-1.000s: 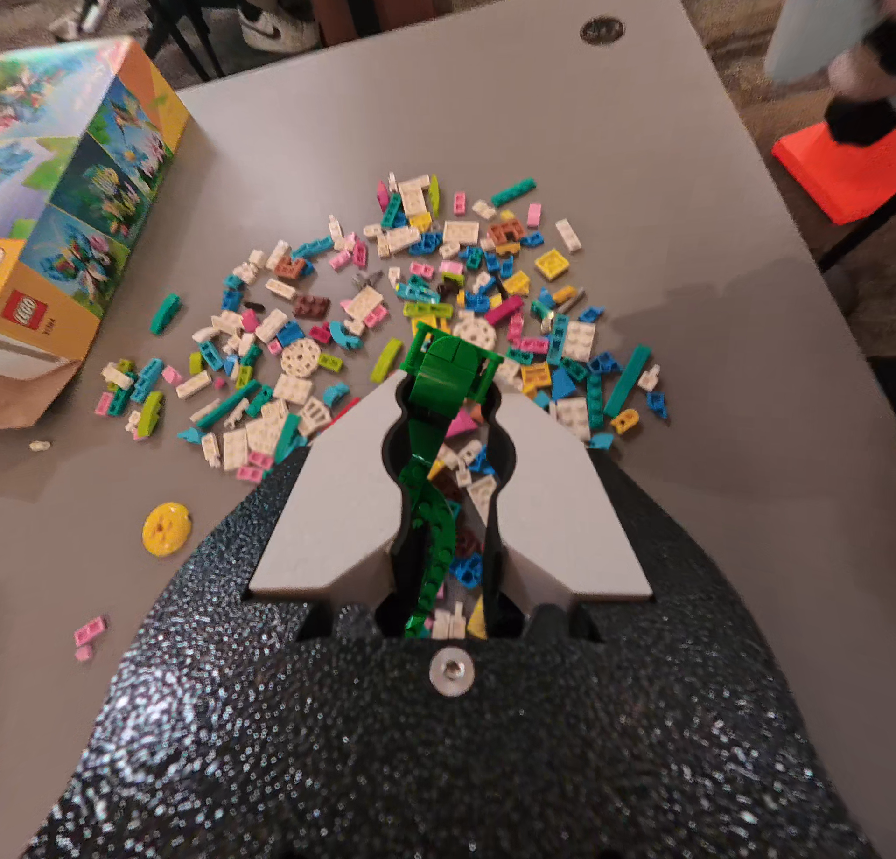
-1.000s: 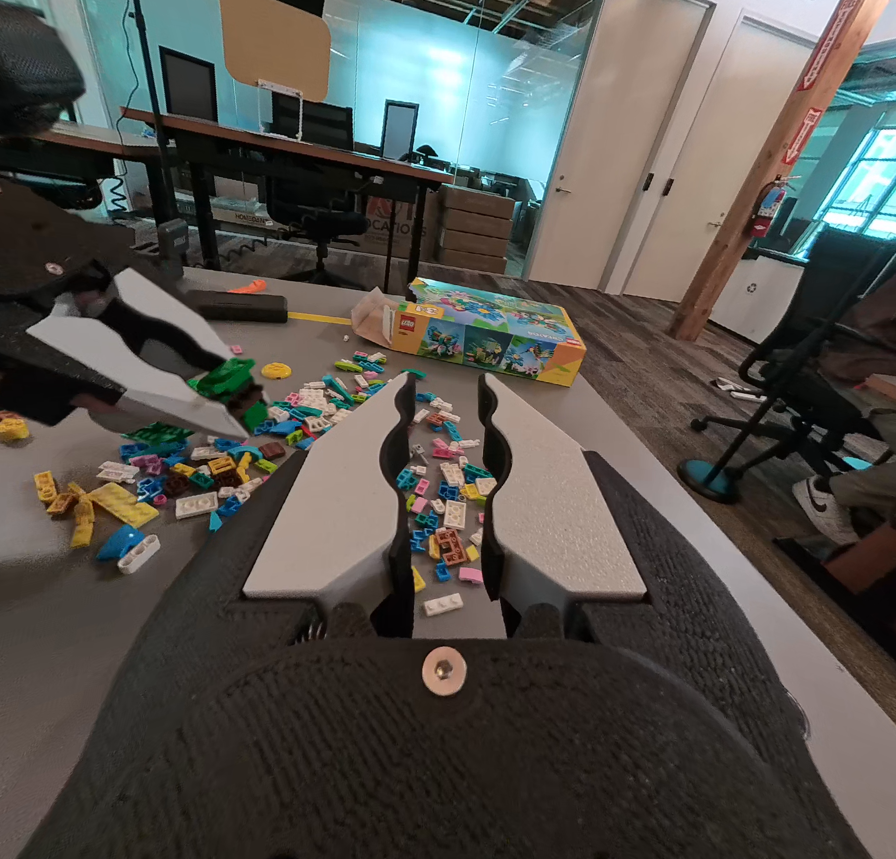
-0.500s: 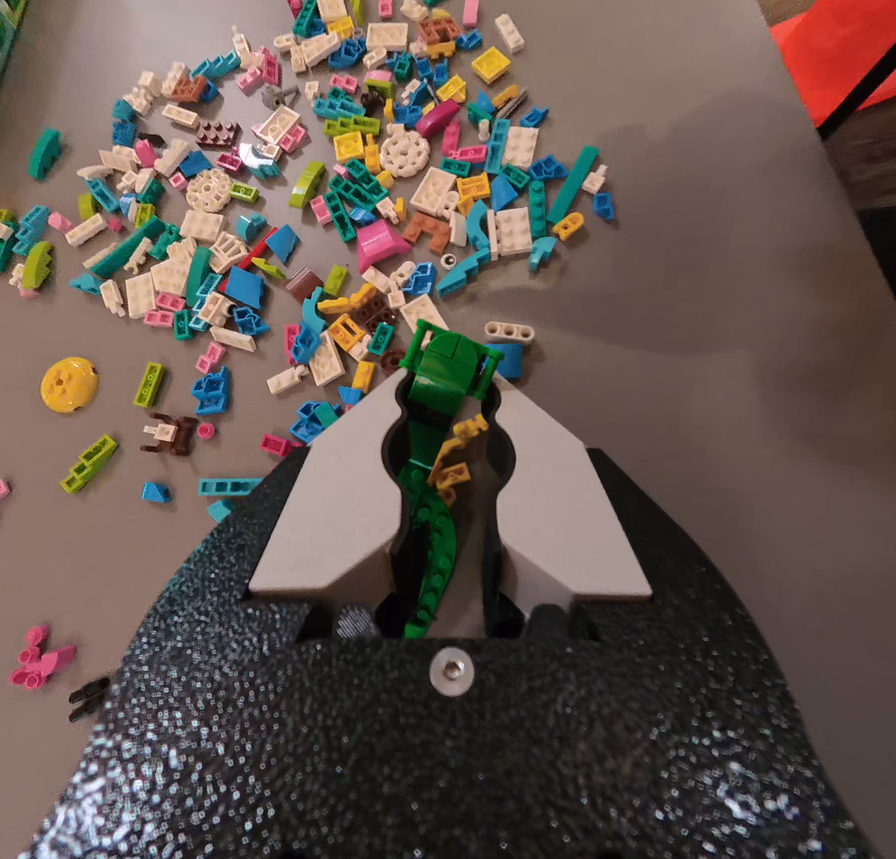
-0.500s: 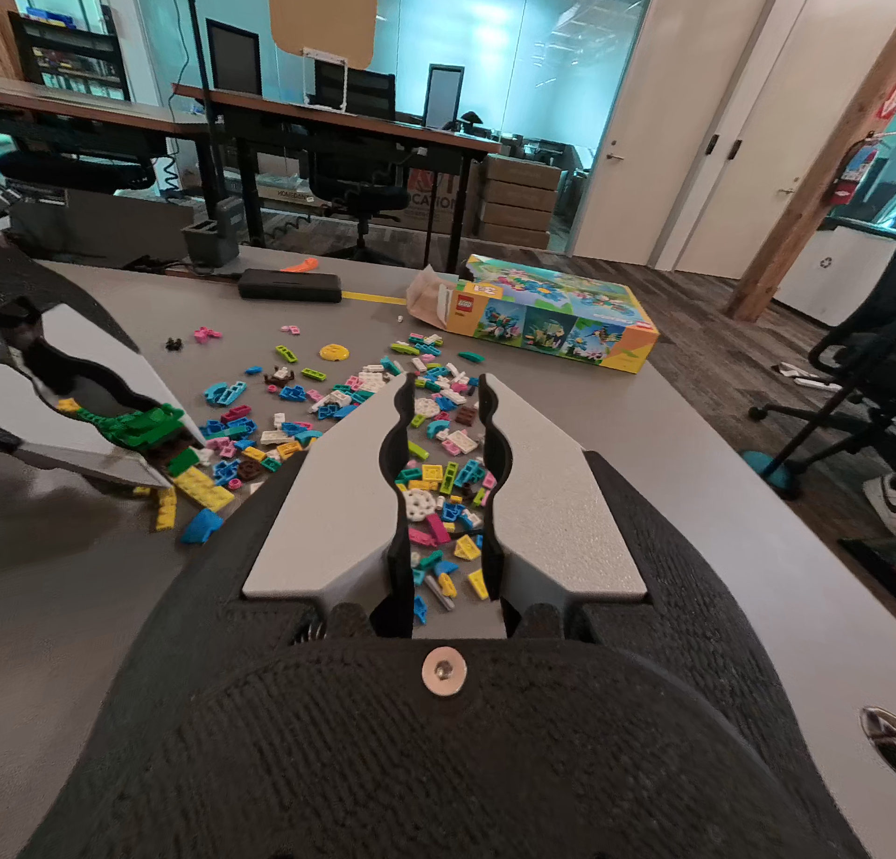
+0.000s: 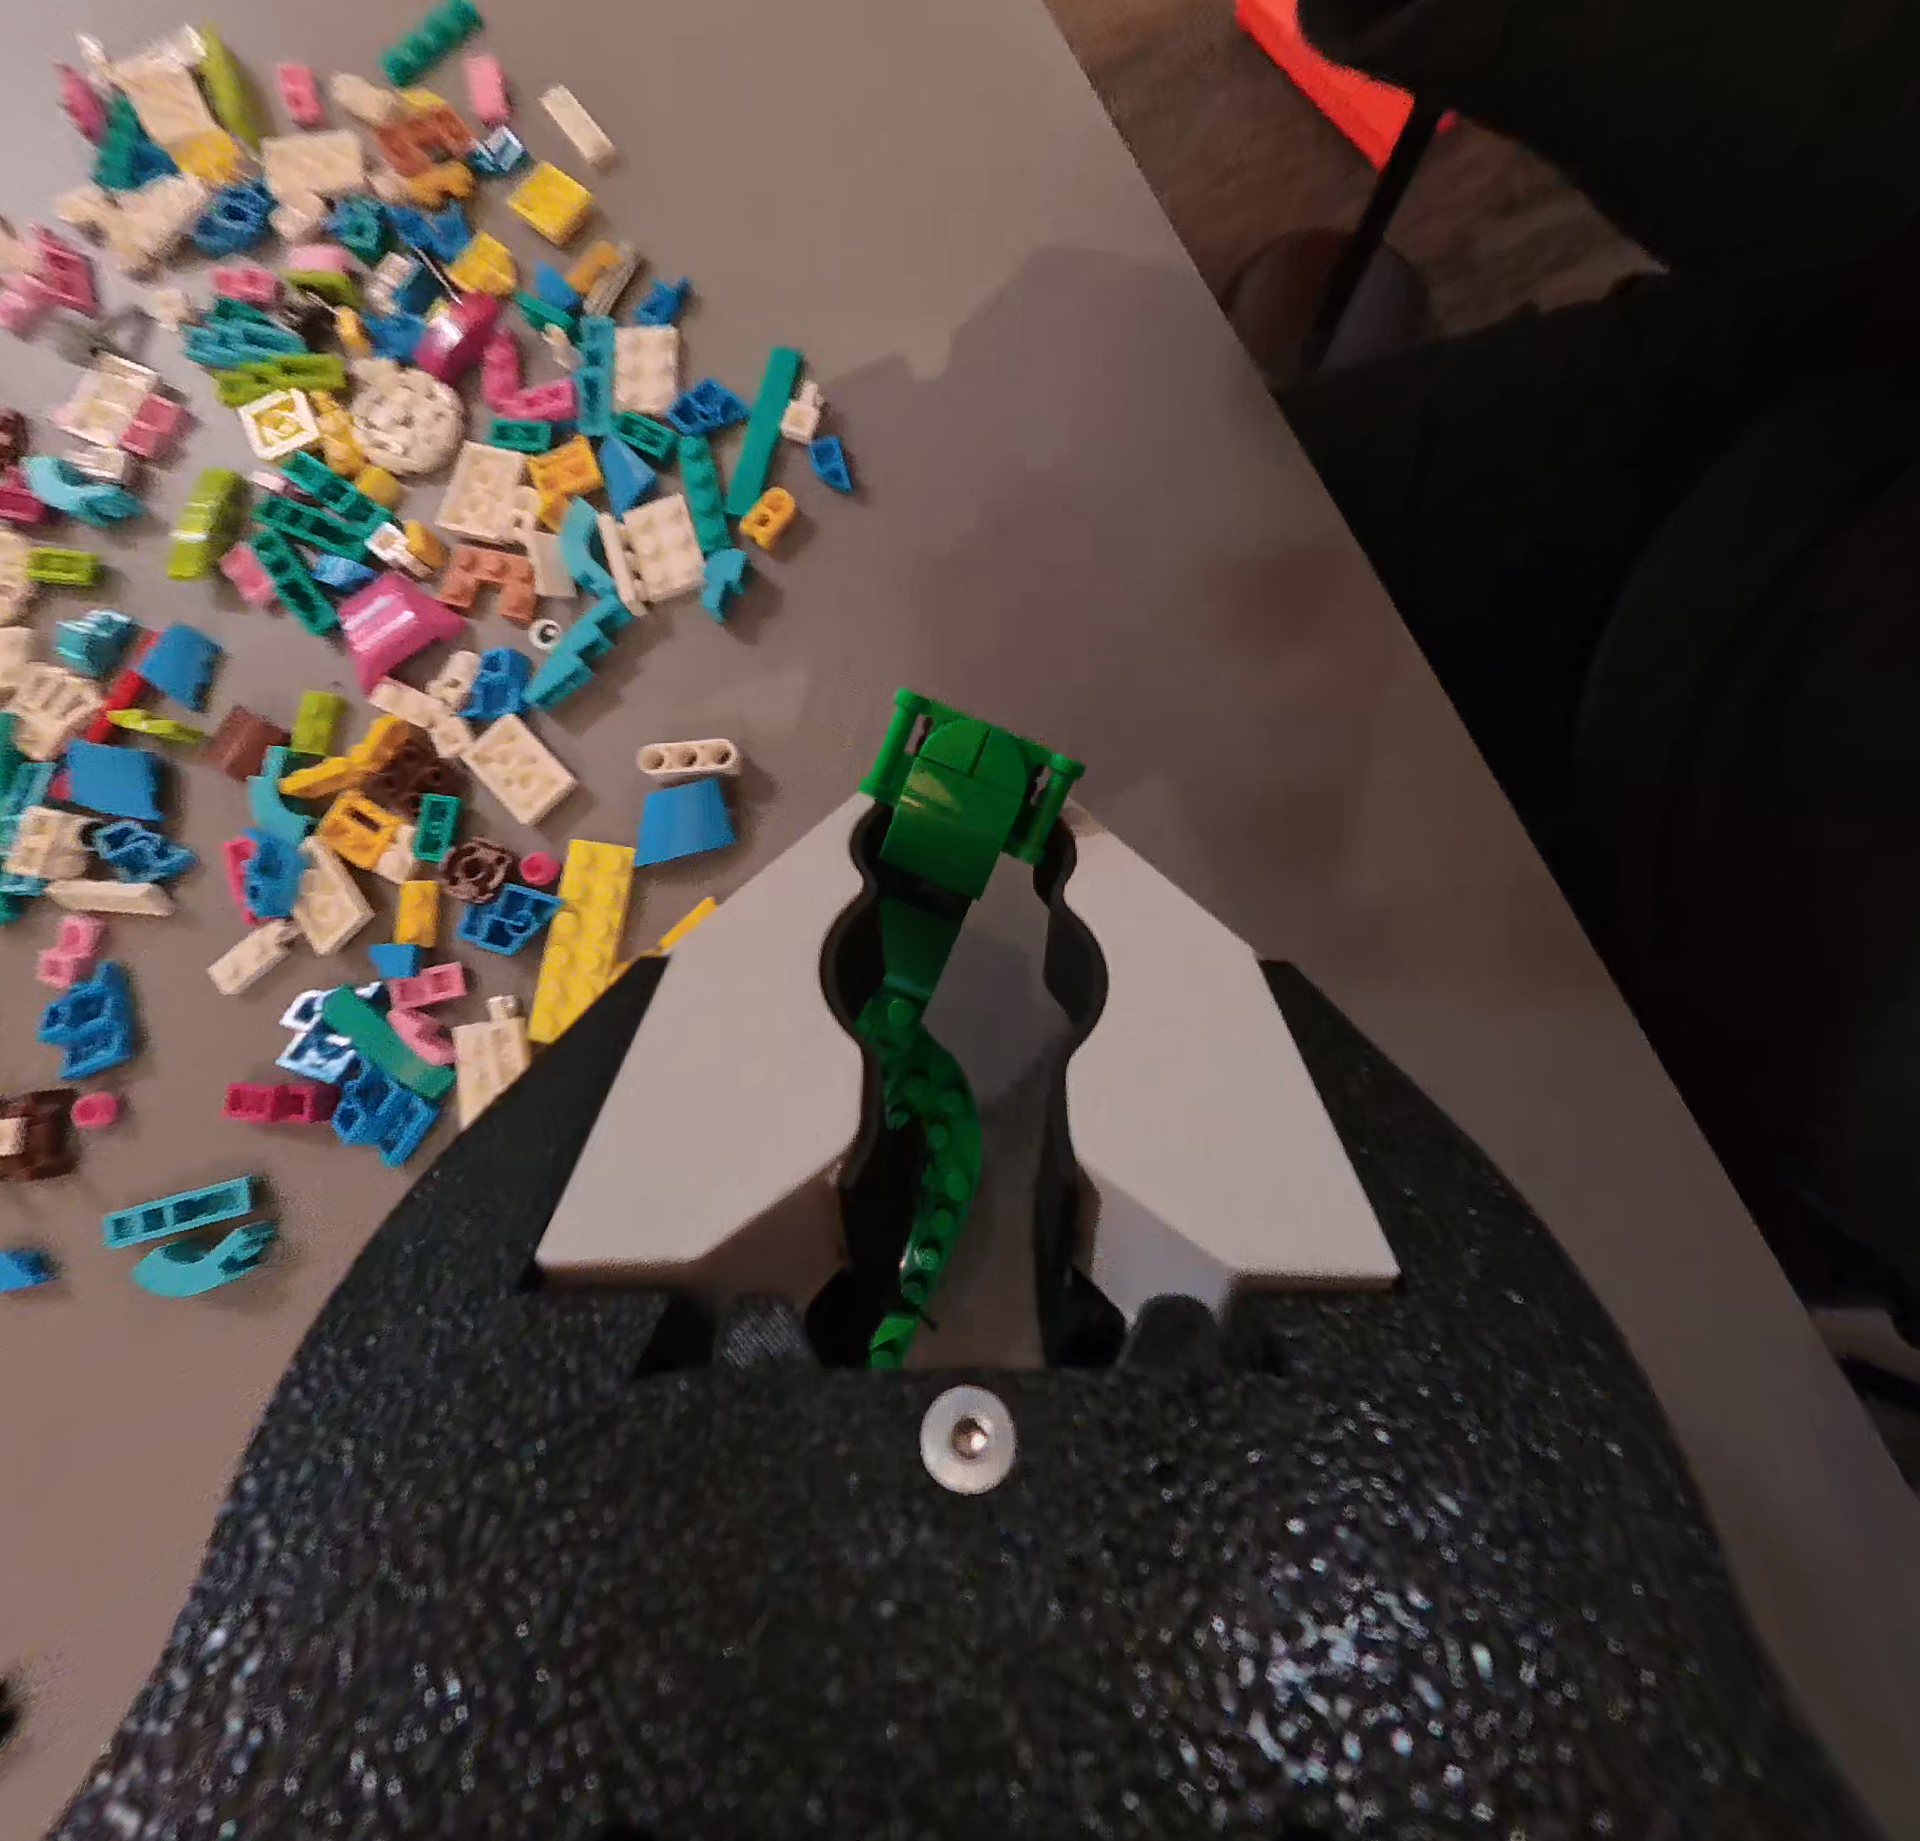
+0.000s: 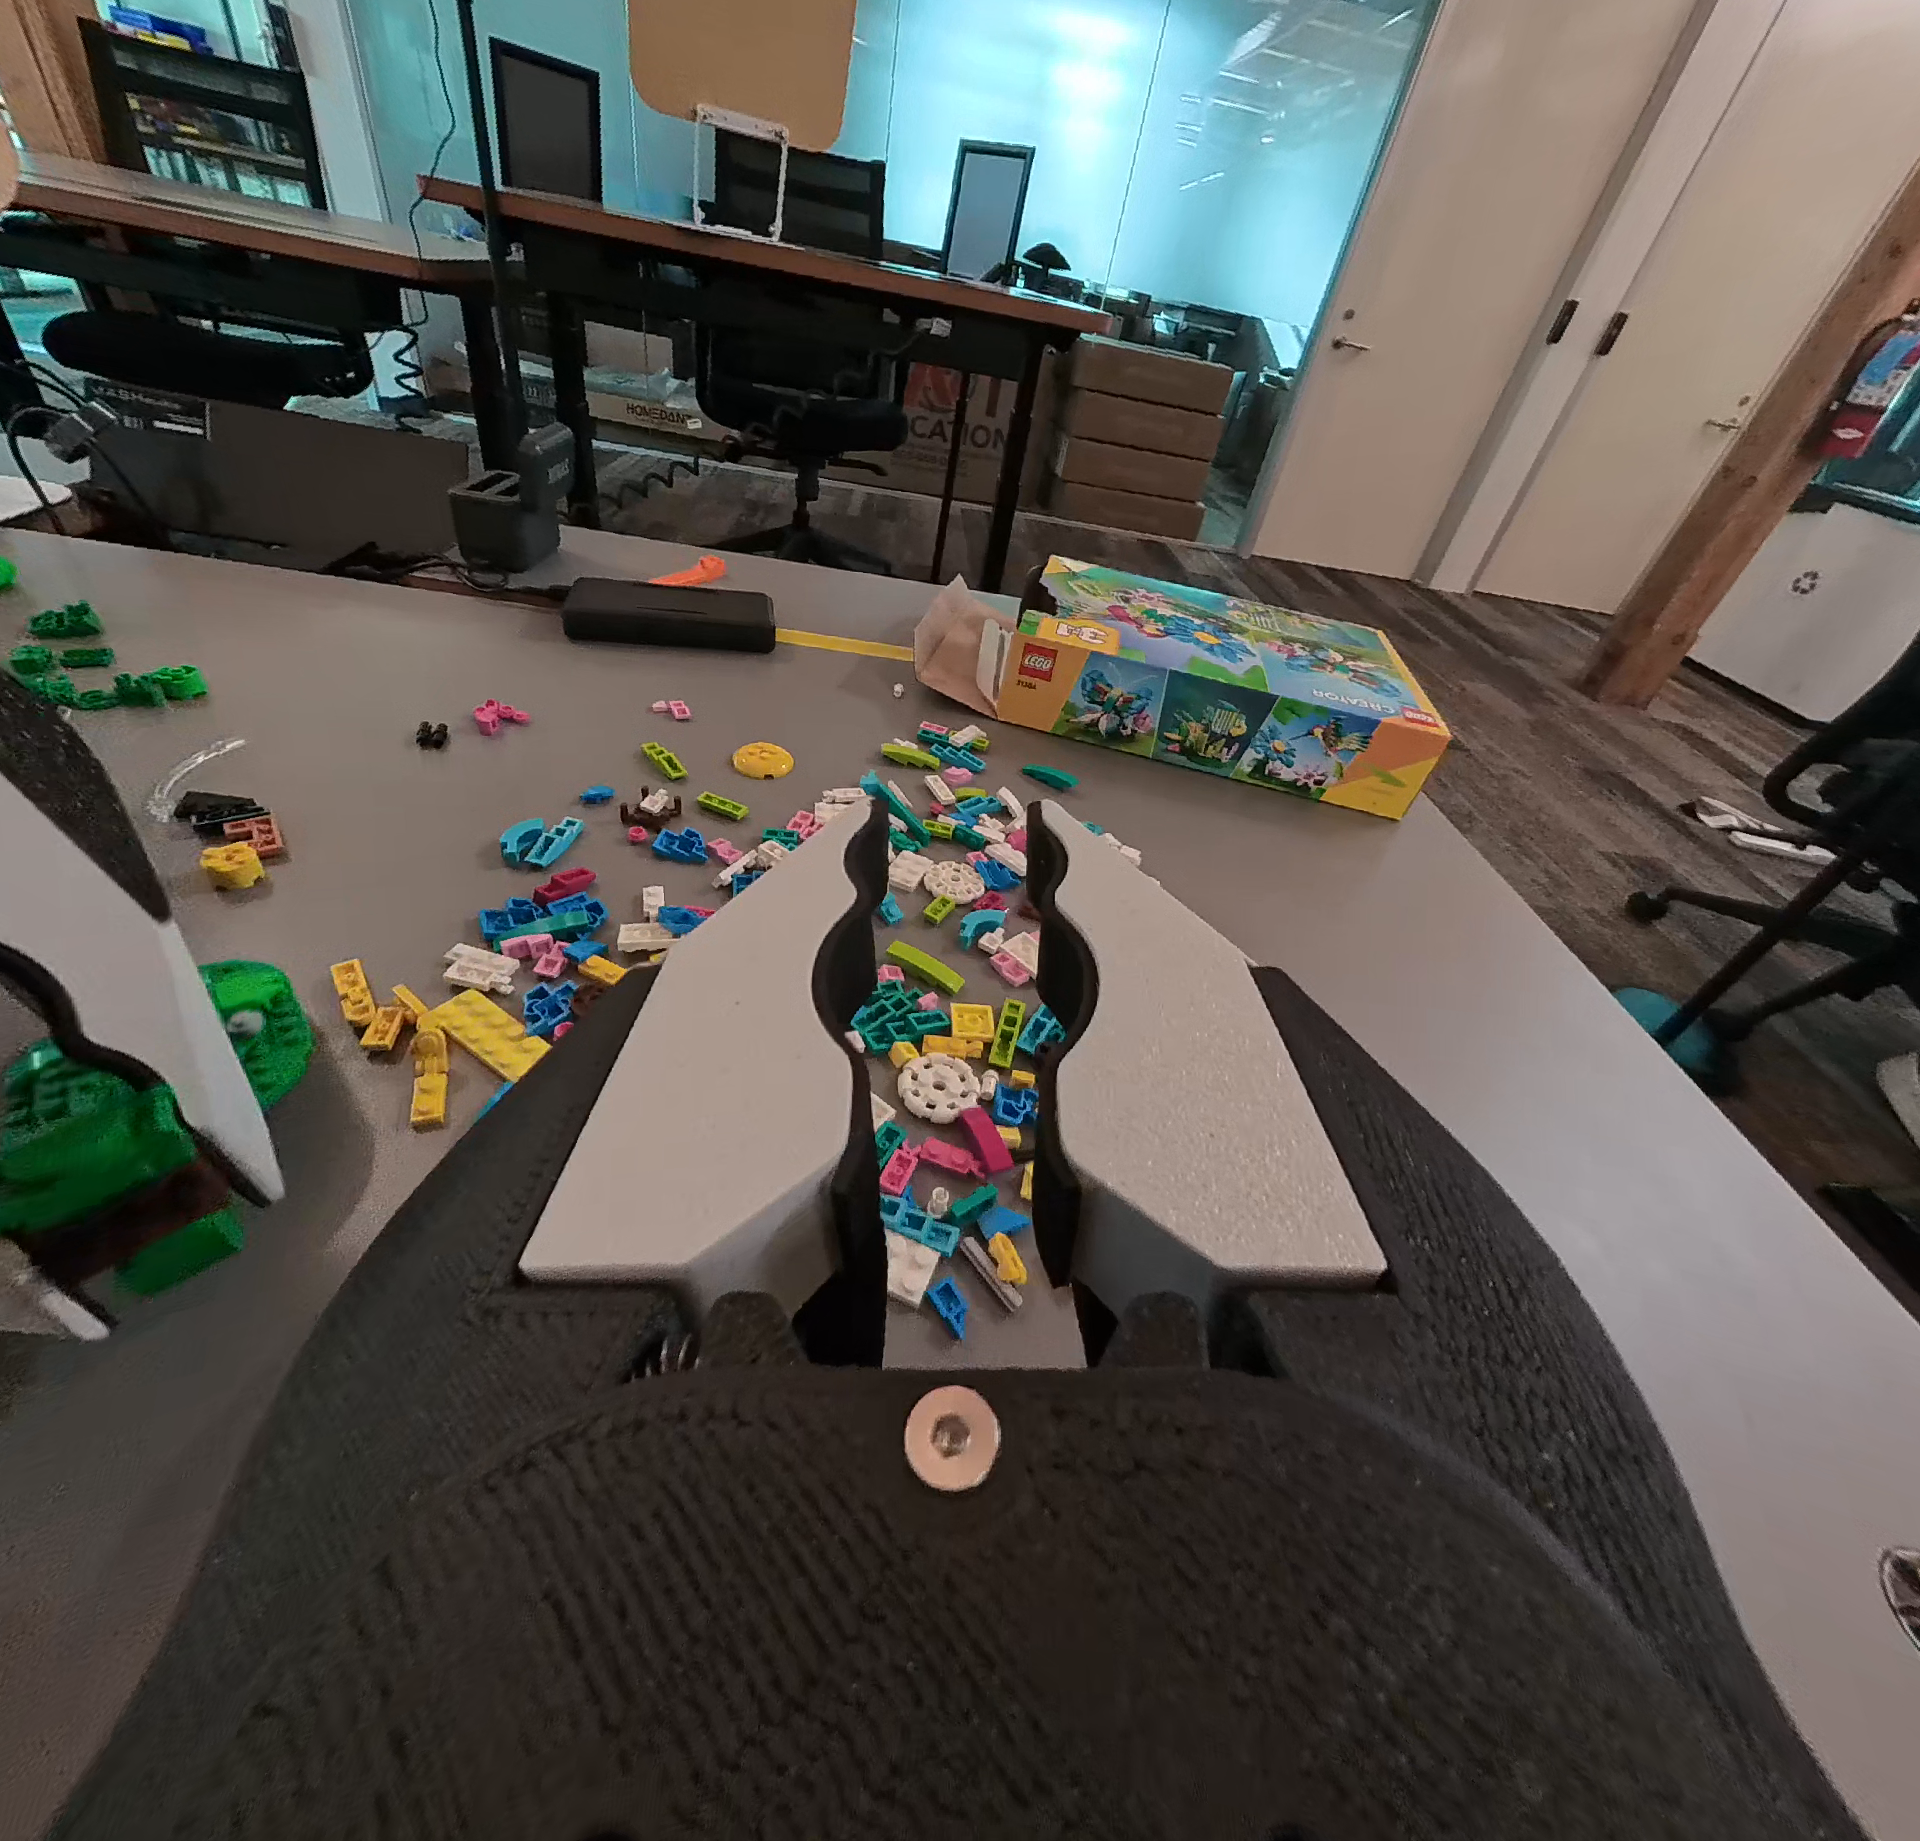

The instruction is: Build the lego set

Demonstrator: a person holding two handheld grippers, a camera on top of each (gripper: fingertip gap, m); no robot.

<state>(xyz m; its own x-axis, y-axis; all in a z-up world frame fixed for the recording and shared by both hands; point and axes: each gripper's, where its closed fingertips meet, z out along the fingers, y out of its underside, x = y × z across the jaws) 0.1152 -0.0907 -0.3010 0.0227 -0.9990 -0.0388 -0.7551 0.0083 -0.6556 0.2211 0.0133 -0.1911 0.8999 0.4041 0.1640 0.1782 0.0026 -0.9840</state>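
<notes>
right now our left gripper (image 5: 961,815) pinches the green lego piece (image 5: 951,815) at its tips, above the grey table (image 5: 1039,441) near its edge. our right gripper (image 6: 956,825) hangs with jaws apart and empty over the scattered loose bricks (image 6: 935,1043), the set's box (image 6: 1216,690) lying beyond them.

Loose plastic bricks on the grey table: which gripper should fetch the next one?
Probably right. The right gripper is open, empty, above the loose plastic bricks. The left gripper is shut on the green brick assembly.
</notes>
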